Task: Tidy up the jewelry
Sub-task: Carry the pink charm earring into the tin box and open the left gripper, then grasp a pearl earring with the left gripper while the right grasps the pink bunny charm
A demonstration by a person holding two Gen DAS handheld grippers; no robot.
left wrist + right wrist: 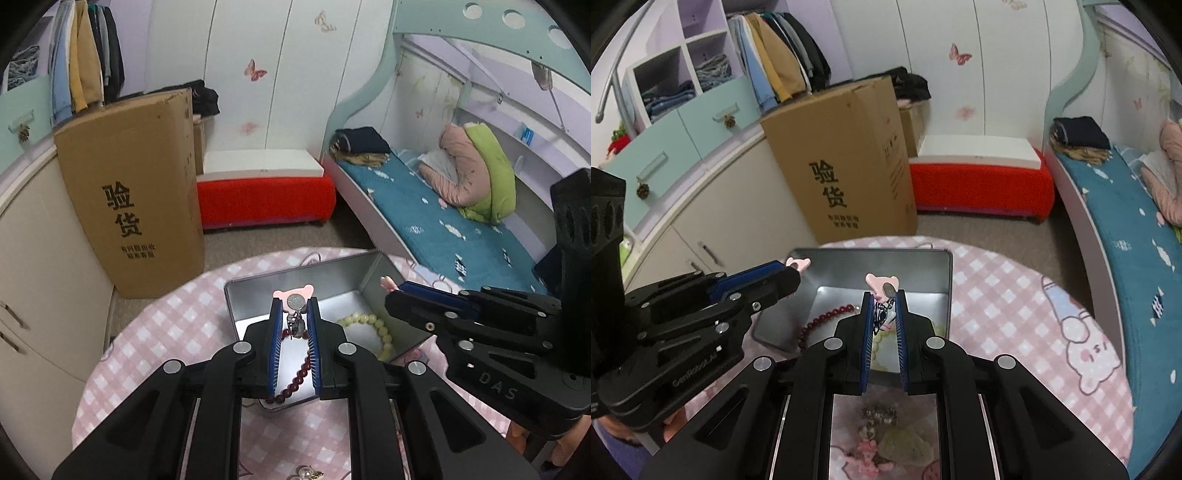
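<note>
Pink bear-shaped charms sit pinched at the tips of both tools: the left hand-held gripper (294, 303) has its jaws pressed nearly together on one pink bear charm (294, 296) with a small chain dangling between the blue pads, and the right hand-held gripper (882, 295) clamps a second bear charm (881, 283) the same way. Both hover over the open metal tin (251, 286), which stands on the round counter (155, 325) with its pink checked cloth. Inside the tin lie a dark red bead bracelet (295, 376) and a pale yellow bead bracelet (373, 325). More small jewelry (308, 472) waits on the cloth nearer the person.

The likely risk is the dangling chains: when either grip is let go, a chain could snag on the ridged pads or tangle with the bracelets below. With the two tools so near each other above the tin, they could also bump, or one charm could be released over the rim and land on the cloth.
</note>
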